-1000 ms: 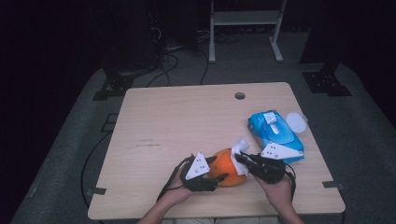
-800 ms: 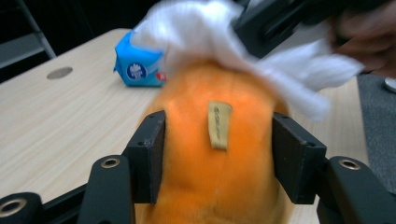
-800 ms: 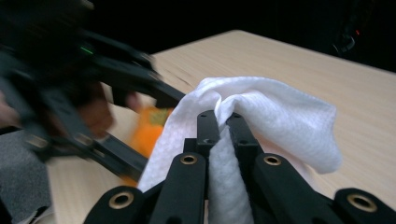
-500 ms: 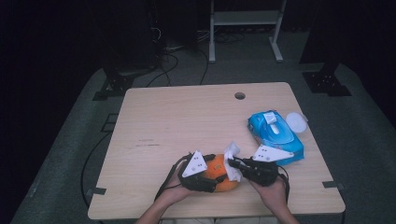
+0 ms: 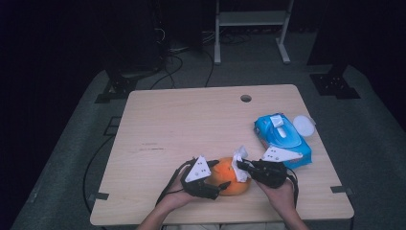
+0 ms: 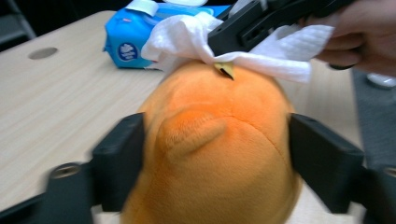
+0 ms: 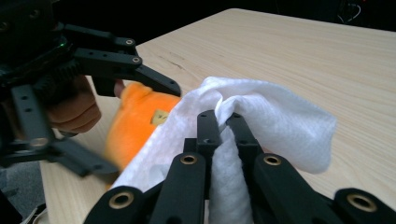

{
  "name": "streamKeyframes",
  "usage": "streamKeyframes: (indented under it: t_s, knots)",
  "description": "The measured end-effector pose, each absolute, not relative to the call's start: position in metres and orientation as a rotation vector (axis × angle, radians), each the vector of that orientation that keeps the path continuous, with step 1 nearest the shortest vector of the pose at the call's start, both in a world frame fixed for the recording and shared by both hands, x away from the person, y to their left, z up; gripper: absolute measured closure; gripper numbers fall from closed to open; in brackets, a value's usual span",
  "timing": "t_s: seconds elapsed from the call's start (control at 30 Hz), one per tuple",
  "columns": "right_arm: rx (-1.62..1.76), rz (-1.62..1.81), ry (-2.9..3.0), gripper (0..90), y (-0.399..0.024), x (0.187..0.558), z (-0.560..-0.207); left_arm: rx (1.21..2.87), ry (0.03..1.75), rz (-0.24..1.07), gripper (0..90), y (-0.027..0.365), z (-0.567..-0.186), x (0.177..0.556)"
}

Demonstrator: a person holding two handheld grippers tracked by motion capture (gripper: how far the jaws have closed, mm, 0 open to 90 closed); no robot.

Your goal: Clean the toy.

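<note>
Near front edge of the table (image 5: 191,120), left of centre: left gripper (image 5: 218,188), held in the person's left hand (image 5: 174,194), lies low on the tabletop and points right. Its jaws stand on either side of the orange plush toy (image 5: 229,178); in the left gripper view the two black jaws flank the toy's flanks, touching or just beside the fur, and whether the pads press cannot be told for sure. The jaws have just been opening and then easing back a little, with the toy between them.

The orange plush toy (image 6: 219,149) sits on the table close to the front edge, about midway along it, between the two grippers. A small yellow tag (image 6: 225,69) shows on its upper part.

On top of the toy's right side: a white wipe (image 5: 239,160), crumpled, lying against the fur. The right gripper (image 5: 242,165), in the right hand (image 5: 282,191), points left at the toy; its jaws are pressed together with the white wipe (image 7: 261,116) pinched between the tips, folds bulging on both sides.

Further right, toward the right edge: a blue wipes pack (image 5: 282,136), its flap lid (image 5: 277,122) up, apart from the toy. A round white lid (image 5: 304,125) lies just beside the pack's far right corner.

Far edge, right of centre: cable hole (image 5: 246,98) in the tabletop.
</note>
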State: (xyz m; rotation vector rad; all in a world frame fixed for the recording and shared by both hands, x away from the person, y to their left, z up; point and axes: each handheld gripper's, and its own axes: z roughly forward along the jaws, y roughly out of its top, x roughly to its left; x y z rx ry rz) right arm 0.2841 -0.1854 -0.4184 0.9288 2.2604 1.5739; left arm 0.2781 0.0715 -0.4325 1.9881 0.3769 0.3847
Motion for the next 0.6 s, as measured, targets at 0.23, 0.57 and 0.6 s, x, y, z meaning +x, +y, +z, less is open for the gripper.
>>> streamKeyframes:
  t_s: [0.23,0.57,0.6]
  knots:
    - [0.783,1.628,2.293,85.0,-0.164,0.268,-0.405,1.991,0.374,0.559,40.8,0.073,-0.428,0.274]
    - [0.912,1.571,2.277,85.1,-0.179,0.283,-0.422,1.97,0.383,0.433,27.7,0.078,-0.427,0.28]
    - [0.901,1.555,2.294,85.1,-0.176,0.281,-0.422,1.933,0.397,0.396,26.4,0.081,-0.426,0.281]
